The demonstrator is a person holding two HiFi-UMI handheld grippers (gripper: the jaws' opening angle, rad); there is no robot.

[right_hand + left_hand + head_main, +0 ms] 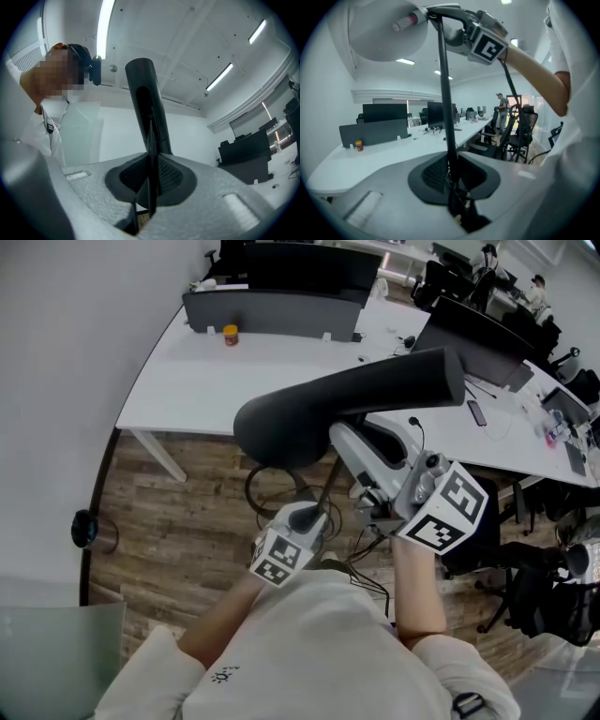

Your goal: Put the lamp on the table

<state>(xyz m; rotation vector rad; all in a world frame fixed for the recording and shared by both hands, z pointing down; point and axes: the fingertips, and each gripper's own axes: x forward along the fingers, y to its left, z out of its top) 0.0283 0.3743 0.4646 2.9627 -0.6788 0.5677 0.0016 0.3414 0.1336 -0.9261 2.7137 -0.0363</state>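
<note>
At the far left a pale wall (56, 381) curves down to a wooden floor (187, 512). Beside it stands the long white table (206, 381), with a small orange-lidded jar (230, 334) near a grey divider (272, 310) along its back edge.

The lamp (375, 385) is not on the table. It hangs in the air in front of the table's near edge, over the floor, tilted so that its dark shade (281, 423) lies across the middle of the head view.

The left gripper (314, 517) is below the shade, close to the person's chest, and its jaws pinch the lamp's thin black pole (445, 93). In the left gripper view the pole runs straight up from between the pads to the shade, whose white inside and bulb (405, 21) face the camera.

To the right and higher up, the right gripper (345, 437) reaches to the top of the pole, just under the shade. Its jaws are nearly together, clamped on a thin dark strip (151, 154) of the lamp, and a thicker dark tube (145, 103) of the lamp rises beyond the pads.

Further right the table carries on with dark screens (487, 343) and small items. A black office chair (534, 587) stands on the floor at the right edge.
</note>
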